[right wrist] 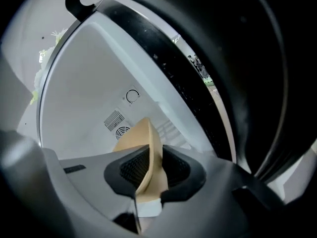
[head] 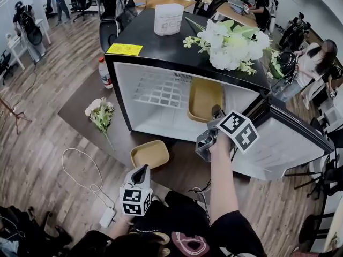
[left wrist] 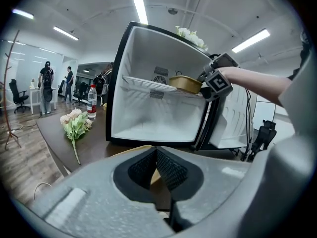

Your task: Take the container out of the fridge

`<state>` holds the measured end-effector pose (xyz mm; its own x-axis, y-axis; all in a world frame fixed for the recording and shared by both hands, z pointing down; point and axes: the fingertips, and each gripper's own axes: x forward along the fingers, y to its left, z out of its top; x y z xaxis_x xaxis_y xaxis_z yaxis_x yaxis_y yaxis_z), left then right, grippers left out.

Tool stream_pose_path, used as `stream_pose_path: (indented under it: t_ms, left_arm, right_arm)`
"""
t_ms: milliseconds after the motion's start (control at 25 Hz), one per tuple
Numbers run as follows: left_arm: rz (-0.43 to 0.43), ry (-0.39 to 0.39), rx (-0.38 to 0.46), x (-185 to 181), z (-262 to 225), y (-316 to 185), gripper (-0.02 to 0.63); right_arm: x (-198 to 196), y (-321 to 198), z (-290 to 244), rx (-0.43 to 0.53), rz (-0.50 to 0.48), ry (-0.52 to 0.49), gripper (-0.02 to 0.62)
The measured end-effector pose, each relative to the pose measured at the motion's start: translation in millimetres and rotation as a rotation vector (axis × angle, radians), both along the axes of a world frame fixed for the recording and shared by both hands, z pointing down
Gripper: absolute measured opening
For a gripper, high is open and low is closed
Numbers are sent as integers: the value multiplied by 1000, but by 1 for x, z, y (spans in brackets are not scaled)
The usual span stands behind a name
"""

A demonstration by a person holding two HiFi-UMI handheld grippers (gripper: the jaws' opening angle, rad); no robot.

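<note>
Right gripper (right wrist: 148, 171) clamped on near rim of tan container (head: 203, 96). Container sits on wire shelf (head: 161, 90), right side inside mini fridge (head: 144, 108). Best play, by look of it: keep pinch firm, tip rim up slightly, draw straight out toward near side, level, clear of shelf edge. Open fridge door (head: 292, 138) close at right of arm, likely snag. Left gripper (head: 142, 171) closed, empty, low by second tan tray (head: 150, 154) on dark table (head: 80, 98). Bouquet (head: 99, 114) left, bottle (head: 105, 73) beyond it.

Two tan containers (head: 205, 98) (head: 150, 153) — one fridge (head: 161, 50), one bottle (head: 105, 73), two flower bunches (head: 230, 42) (head: 100, 114).
</note>
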<state>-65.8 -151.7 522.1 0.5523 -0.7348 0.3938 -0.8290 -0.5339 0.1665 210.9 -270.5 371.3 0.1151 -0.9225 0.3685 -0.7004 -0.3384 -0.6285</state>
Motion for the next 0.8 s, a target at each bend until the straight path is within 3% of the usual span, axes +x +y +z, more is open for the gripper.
stream_pose_path:
  t_ms: [360, 800]
  left_arm:
    - [-16, -10, 3, -9, 2, 0, 8]
    - [-27, -14, -5, -17, 7, 8, 8]
  right_arm:
    - [4, 7, 7, -8, 47, -39, 18]
    - [-3, 22, -8, 74, 7, 78, 15]
